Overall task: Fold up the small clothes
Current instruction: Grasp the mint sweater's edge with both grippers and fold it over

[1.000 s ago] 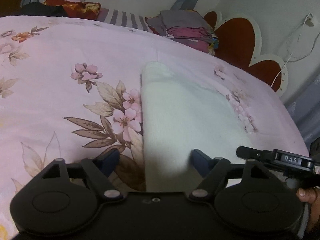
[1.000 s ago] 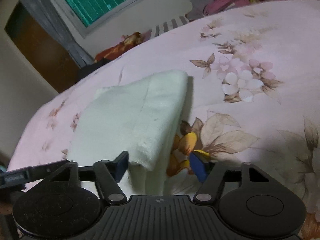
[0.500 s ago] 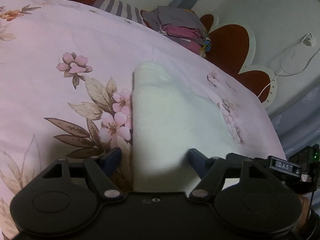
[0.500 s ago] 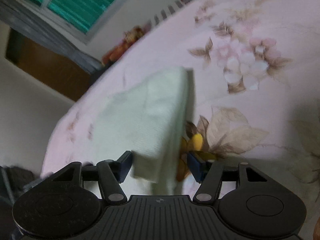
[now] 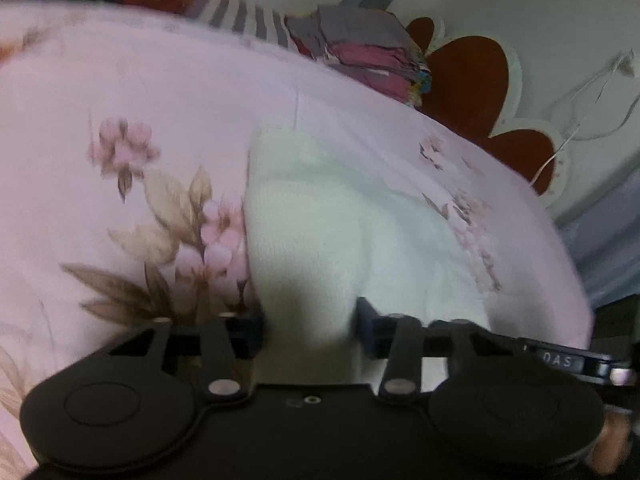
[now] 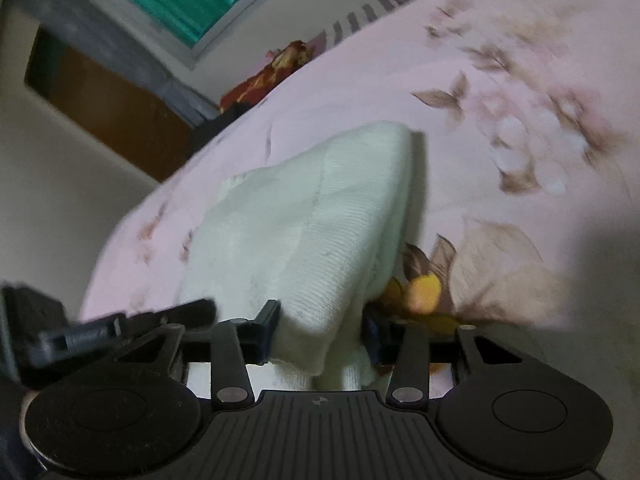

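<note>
Both jaws just closed, L gripper (image 5: 310, 322); R gripper (image 6: 320, 330); pinching white garment (image 5: 320, 220) edge

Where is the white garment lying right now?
The white garment lies on the pink floral bedsheet, its near edge between both tongs, left and right, which have just closed on it.

near edge of white garment (image 5: 320, 240) hidden behind gripper body, both views motion-blurred

Left gripper (image 5: 310, 322) and right gripper (image 6: 320, 330) point downward; both jaws, just closing, pinch white cloth (image 5: 320, 220).
</note>
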`<state>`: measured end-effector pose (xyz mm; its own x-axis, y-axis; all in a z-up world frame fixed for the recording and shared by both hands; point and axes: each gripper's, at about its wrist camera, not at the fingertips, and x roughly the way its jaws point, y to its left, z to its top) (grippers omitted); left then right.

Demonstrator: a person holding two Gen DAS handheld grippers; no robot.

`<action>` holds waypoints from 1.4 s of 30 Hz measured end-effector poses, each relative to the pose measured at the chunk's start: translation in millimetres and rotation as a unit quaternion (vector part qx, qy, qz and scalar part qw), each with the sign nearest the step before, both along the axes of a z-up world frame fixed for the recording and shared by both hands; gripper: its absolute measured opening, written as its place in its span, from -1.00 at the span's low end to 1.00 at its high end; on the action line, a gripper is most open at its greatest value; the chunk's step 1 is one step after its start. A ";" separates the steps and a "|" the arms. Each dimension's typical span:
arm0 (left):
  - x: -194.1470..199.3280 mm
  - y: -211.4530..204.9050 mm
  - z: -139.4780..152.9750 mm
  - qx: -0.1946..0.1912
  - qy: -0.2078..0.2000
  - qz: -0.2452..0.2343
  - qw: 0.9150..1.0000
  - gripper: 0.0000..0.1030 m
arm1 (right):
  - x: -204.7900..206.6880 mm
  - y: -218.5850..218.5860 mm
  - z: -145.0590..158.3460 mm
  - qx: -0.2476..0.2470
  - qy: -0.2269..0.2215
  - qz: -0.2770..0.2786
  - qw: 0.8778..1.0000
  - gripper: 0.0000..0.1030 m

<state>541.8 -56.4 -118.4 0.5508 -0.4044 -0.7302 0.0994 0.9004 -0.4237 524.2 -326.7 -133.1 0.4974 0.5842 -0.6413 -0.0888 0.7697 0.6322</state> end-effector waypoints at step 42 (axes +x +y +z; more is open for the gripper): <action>-96.9 261.5 66.5 0.084 -0.080 -0.002 0.993 -0.31 | -56.3 310.2 68.9 -0.077 -0.095 0.055 0.991 -0.41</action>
